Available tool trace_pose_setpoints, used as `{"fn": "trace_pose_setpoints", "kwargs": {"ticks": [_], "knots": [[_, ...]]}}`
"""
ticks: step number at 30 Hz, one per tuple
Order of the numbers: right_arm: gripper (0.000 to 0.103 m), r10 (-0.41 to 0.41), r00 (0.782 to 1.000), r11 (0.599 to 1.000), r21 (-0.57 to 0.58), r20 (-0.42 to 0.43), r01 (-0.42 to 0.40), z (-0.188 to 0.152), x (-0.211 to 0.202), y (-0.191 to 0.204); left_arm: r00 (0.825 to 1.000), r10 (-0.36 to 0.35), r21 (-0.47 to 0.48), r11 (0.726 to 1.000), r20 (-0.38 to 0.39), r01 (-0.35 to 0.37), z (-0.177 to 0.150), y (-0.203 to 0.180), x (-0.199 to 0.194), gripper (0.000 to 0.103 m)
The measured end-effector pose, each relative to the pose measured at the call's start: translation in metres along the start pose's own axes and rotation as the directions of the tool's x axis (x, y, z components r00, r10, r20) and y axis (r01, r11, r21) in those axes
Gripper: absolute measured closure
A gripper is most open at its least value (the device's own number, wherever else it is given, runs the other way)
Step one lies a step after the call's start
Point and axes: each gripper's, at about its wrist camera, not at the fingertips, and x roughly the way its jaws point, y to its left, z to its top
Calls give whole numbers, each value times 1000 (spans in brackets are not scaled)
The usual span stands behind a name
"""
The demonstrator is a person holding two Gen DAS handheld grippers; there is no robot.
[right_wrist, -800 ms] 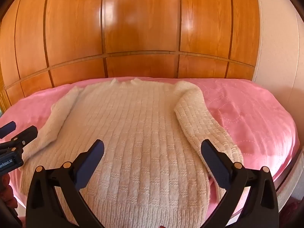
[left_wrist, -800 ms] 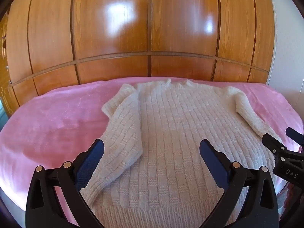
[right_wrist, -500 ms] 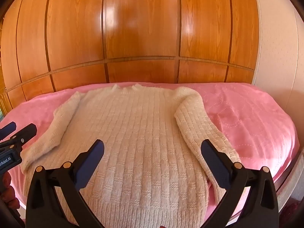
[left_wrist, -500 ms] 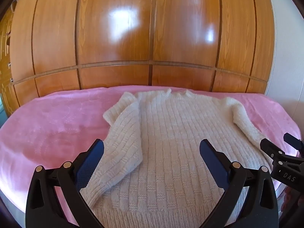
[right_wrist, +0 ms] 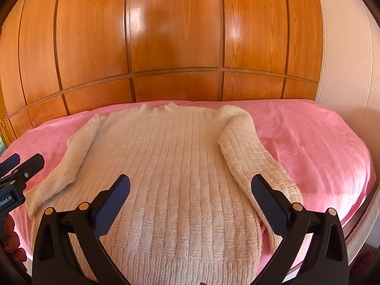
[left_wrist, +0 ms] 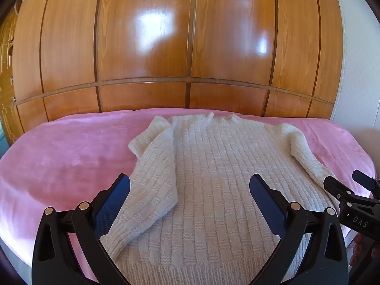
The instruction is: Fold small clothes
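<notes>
A cream knitted sweater (left_wrist: 220,178) lies flat on the pink bedspread (left_wrist: 66,156), collar toward the wooden wall, both sleeves lying down along its sides. It also shows in the right wrist view (right_wrist: 171,166). My left gripper (left_wrist: 190,185) is open and empty, held above the sweater's hem near its left sleeve (left_wrist: 152,180). My right gripper (right_wrist: 190,185) is open and empty, above the hem near the right sleeve (right_wrist: 251,156). Each gripper shows at the edge of the other's view: the right one (left_wrist: 349,185), the left one (right_wrist: 21,166).
A glossy wooden panelled wall (left_wrist: 190,47) stands right behind the bed. A pale wall (right_wrist: 349,59) is on the right. The bed's front edge (right_wrist: 356,228) curves just below the sweater's hem.
Both grippers have risen or tilted up a little, so the sweater and bed sit lower in view. Both stay open and the sweater has not moved.
</notes>
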Motion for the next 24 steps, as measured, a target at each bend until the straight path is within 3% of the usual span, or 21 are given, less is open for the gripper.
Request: {"fn": "trace_pose_setpoints", "kwargs": {"ticks": [24], "knots": [[2,3,1000,1000,16,8,-3,-3,1,-8,999,-36,19,999,-20,36,-2,-16,7,3]]}}
